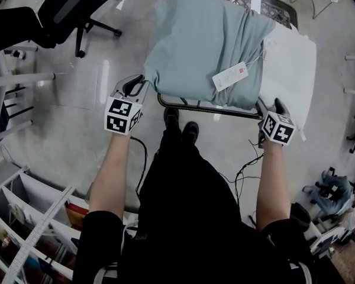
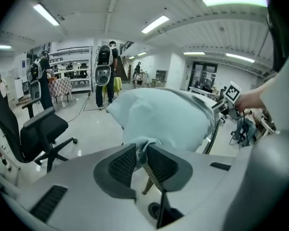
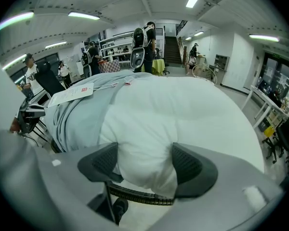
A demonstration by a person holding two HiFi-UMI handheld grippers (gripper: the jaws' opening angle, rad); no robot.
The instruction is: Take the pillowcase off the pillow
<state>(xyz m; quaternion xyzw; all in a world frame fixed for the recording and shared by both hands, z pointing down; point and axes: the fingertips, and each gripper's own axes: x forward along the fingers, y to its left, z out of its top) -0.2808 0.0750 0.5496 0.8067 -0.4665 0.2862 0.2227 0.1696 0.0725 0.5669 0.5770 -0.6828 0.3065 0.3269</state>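
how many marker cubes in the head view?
2. Left cube on the left gripper, at the pillowcase corner; right cube on the right gripper, at the pillow edge. None look hidden.

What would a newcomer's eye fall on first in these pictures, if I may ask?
The pale blue pillowcase, partly off a white pillow, fills the top middle of the head view, with a paper tag lying on it. The left gripper pinches its near left corner, and the right gripper clamps the bared pillow at the right.
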